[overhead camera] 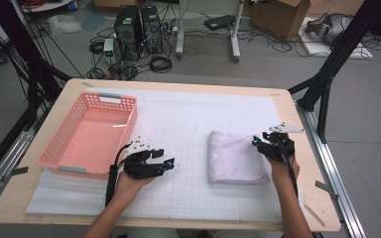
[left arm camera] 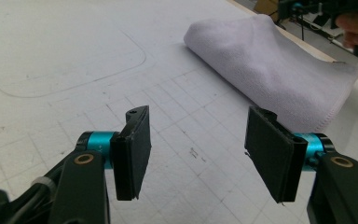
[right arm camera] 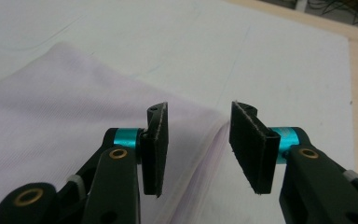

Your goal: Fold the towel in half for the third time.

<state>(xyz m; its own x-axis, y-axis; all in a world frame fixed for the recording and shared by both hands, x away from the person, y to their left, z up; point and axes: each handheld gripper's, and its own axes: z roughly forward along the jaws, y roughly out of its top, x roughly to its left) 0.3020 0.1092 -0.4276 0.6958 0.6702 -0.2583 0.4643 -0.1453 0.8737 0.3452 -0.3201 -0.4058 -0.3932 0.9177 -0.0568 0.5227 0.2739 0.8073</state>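
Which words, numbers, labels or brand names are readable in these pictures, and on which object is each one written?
No text can be read.
A small dark mark on the white gridded mat between the left gripper jaws may be print, but it is too small and blurred to read.
The pink basket, the folded white towel and the right gripper carry no visible lettering.

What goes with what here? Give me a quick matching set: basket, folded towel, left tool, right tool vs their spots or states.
Things:
1. pink basket
2. folded towel
3. left tool
4. right tool

Places or states:
A. open, at the towel's right edge
B. empty, on the table's left side
C. open, over the gridded mat between basket and towel
D. lying flat right of centre

Pairs: 1-B, 2-D, 3-C, 4-A
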